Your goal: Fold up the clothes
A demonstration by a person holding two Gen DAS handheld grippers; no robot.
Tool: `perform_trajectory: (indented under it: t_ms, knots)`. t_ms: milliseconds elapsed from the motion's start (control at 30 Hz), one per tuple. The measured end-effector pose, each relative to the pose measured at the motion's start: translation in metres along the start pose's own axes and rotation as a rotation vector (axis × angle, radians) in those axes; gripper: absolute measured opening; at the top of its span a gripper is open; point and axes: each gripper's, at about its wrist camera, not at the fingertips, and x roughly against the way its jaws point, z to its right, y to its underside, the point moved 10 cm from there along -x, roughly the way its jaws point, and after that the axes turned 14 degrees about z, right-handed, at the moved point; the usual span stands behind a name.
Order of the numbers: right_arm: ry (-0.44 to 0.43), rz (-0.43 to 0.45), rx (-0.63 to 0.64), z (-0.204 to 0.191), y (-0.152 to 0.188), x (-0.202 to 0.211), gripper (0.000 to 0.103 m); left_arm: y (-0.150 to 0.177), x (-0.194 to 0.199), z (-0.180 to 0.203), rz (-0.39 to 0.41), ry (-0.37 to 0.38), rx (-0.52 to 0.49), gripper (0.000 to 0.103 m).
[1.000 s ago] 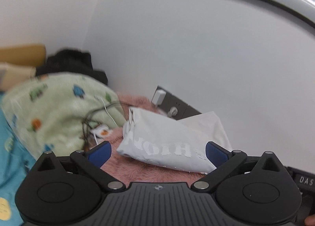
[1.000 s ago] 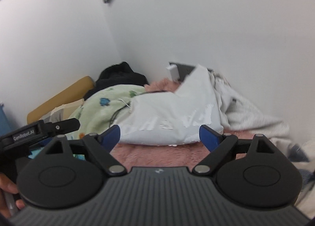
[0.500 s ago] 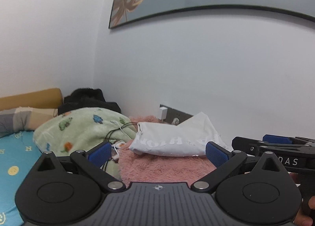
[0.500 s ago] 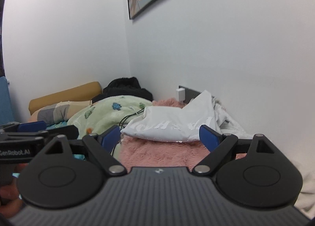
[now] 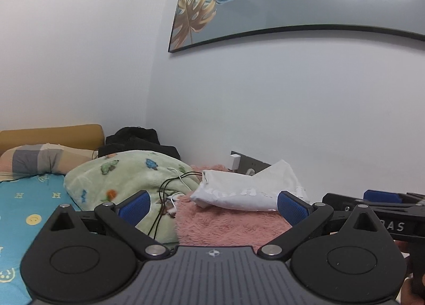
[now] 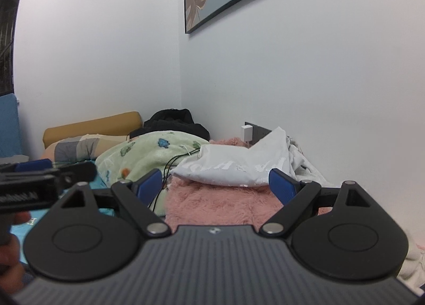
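White folded garment (image 5: 247,188) rests on pink blanket (image 5: 228,225).

We see a white shirt (image 5: 247,190) with pale letters. It lies bunched up on the fluffy pink blanket (image 5: 228,222), near the bed's far edge by the wall, one corner poking up.
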Motion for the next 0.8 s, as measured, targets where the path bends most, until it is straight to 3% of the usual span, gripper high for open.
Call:
perform_trajectory:
  t_ms: [433, 667, 800]
  knots:
    - [0.037, -0.018, -0.006, 0.008, 0.011, 0.005, 0.089, 0.005, 0.013, 0.01, -0.005, -0.004, -0.015, 0.103]
    - [0.03, -0.038, -0.053, 0.008, 0.021, 0.002, 0.089, 0.011, 0.018, -0.006, -0.01, -0.035, 0.018, 0.103]
    - [0.023, -0.039, -0.019, 0.003, 0.023, 0.004, 0.089, 0.006, 0.021, -0.01, 0.0, -0.045, 0.026, 0.103]
